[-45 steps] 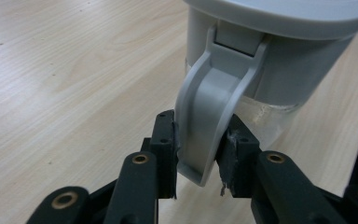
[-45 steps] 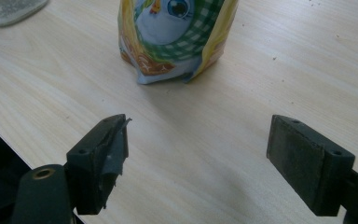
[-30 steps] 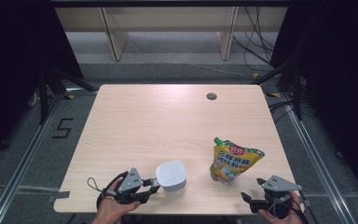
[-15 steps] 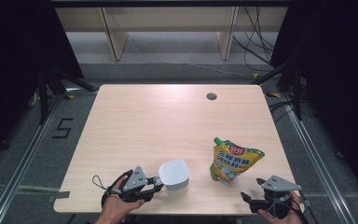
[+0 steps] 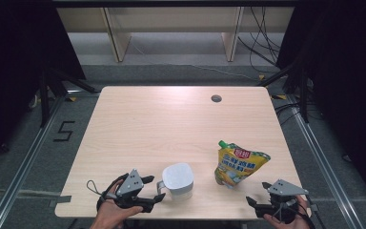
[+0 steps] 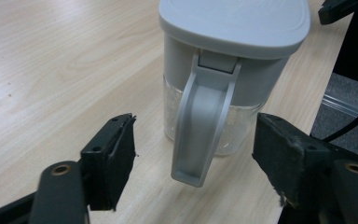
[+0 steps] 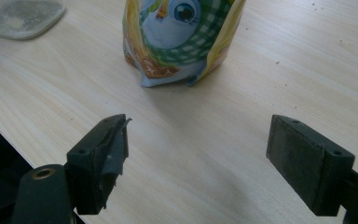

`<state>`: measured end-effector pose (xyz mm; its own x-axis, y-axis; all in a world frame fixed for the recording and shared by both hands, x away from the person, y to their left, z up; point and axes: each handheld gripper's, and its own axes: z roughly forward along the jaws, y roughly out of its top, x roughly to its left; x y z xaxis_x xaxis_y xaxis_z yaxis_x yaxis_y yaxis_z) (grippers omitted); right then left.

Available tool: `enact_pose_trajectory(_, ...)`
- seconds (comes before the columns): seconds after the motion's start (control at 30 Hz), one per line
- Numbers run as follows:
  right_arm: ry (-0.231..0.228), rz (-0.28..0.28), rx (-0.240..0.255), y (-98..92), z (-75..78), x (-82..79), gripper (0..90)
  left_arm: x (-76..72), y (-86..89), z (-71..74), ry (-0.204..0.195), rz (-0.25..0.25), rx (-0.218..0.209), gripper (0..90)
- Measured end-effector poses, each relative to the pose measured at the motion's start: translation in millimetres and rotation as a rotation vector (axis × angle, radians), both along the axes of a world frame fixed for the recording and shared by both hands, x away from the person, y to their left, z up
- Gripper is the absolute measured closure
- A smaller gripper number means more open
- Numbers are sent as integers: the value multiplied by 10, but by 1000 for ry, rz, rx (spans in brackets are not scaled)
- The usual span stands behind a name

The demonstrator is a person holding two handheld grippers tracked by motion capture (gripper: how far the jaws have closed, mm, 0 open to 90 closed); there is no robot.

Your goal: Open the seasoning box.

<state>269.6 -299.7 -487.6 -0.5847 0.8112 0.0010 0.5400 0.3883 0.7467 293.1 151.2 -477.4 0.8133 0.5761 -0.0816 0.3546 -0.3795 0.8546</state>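
Since the earlier frames, the left gripper had crept rightward along the near edge of the tabletop, closing on the pitcher; the right gripper and the refill pouch had stayed where they were.

At this moment the white-lidded pitcher stood upright near the front edge, left of centre, its handle pointing toward the person. In the left gripper view that grey handle hung between the two black jaws, which were spread wide on either side of it and touched nothing; the clear lower body of the pitcher showed behind. The left gripper was lined up for a grasp, but none had been made.

The yellow pouch with the green cap stood on its base toward the right front of the tabletop, leaning slightly. In the right gripper view its cartoon-printed bottom stood well ahead of the right gripper, whose jaws were also apart and empty over bare wood.

Judging from this, the work was at its start: both things sat untouched, pouch cap on, pitcher lid in place. Left to do, most likely, was closing on the handle to steady the pitcher, then bringing the right gripper forward to take the pouch.
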Motion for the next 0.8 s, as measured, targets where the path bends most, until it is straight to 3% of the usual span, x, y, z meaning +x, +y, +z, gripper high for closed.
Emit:
enact_pose_trajectory(0.1,9,2,6,4,4,-4,215,3,39,29,-17,-3,4,263)
enact_pose_trajectory(0.13,9,5,7,4,5,-2,215,-16,42,41,1,23,-3,263)
enact_pose_trajectory(0.2,12,6,10,6,4,-2,214,-32,48,76,-8,15,-35,297)
enact_pose_trajectory(0.27,6,4,10,9,2,-2,217,-36,66,99,-11,2,-30,423)
enact_pose_trajectory(0.3,20,30,19,4,1,7,229,-36,74,122,-13,-7,-38,423)
enact_pose_trajectory(0.37,18,49,5,9,3,7,237,-21,98,154,-50,-19,-31,653)
enact_pose_trajectory(0.43,18,15,15,39,5,-23,236,-40,99,164,-51,0,-67,775)
enact_pose_trajectory(0.47,32,10,23,46,10,-33,238,-34,111,179,-71,-3,-69,825)
enact_pose_trajectory(0.53,23,12,24,52,4,-28,238,-38,114,206,-78,10,-90,887)
enact_pose_trajectory(0.6,6,45,16,31,0,1,239,-44,103,234,-93,16,-108,891)
enact_pose_trajectory(0.77,6,38,3,41,6,-10,242,-85,47,340,-106,2,-112,892)
enact_pose_trajectory(0.8,-15,46,-3,39,2,-3,243,-99,11,380,-104,1,-106,892)
